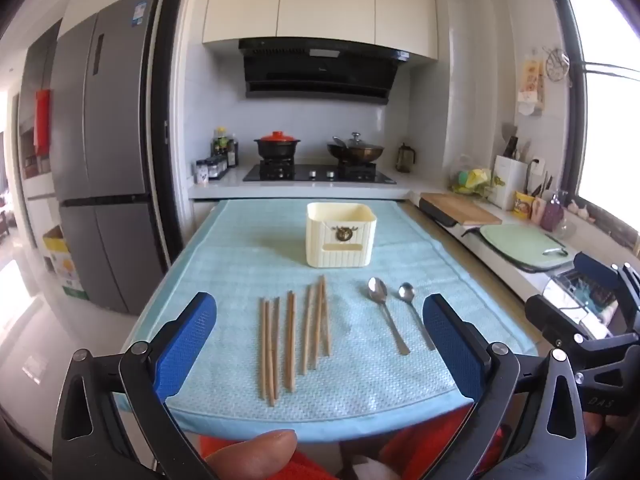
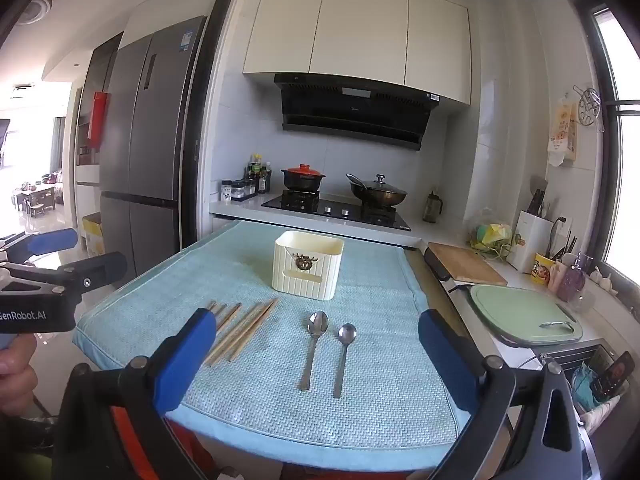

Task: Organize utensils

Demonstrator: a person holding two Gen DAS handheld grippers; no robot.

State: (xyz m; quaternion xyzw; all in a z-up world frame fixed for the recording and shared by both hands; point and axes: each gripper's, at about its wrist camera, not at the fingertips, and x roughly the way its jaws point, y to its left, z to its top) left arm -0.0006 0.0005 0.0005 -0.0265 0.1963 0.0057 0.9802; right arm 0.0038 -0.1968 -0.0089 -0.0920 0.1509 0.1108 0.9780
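Seemingly at rest, a kitchen table laid for sorting:
Table cover: a pale blue towel [image 1: 240, 256] spread flat over the table, its near hem just ahead of both tools.
Holder: a cream ribbed utensil holder [image 1: 341, 236] standing upright toward the far middle of the towel, a small brass ornament on its front.
Chopsticks: wooden chopsticks [image 1: 294, 336] lying side by side in loose groups on the towel, near the holder but apart from it, left of the spoons.
Spoons: a larger spoon [image 2: 314, 350] and a smaller spoon [image 2: 342, 354] lying next to each other, bowls toward the holder, handles toward the camera, not touching.
Left gripper [image 1: 320, 344]: blue-padded fingers spread wide, holding nothing, poised above the near edge with the chopsticks framed between them.
Right gripper [image 2: 318, 354]: fingers likewise spread wide and bare, both spoons framed between them.
Background: a stove [image 2: 340, 208] carrying a red-lidded pot [image 2: 303, 178] and a lidded wok [image 2: 378, 192]; a grey refrigerator [image 2: 148, 140] at left.
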